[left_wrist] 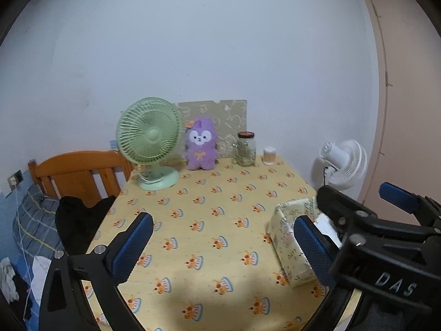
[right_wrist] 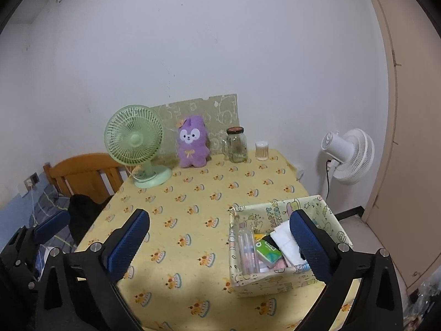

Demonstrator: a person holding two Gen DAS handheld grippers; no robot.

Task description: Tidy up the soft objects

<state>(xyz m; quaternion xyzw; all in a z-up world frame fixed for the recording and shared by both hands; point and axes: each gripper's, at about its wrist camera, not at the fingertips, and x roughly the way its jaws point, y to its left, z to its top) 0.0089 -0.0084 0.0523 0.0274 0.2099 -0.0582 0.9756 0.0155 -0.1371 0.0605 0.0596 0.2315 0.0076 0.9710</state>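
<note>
Both grippers hung above the near end of the yellow cake-print tablecloth [right_wrist: 193, 220], jaws as wide as they go and nothing in either. The left gripper [left_wrist: 223, 245] and right gripper [right_wrist: 219, 241] looked staged for a reach, I'd guess. The fuzzy purple plush bunny [right_wrist: 191, 144] sat upright at the far edge, propped against a patterned board so it wouldn't flop. The cartoon-print fabric storage box [right_wrist: 281, 284] held tissue packs, probably where soft stuff belongs.
</note>
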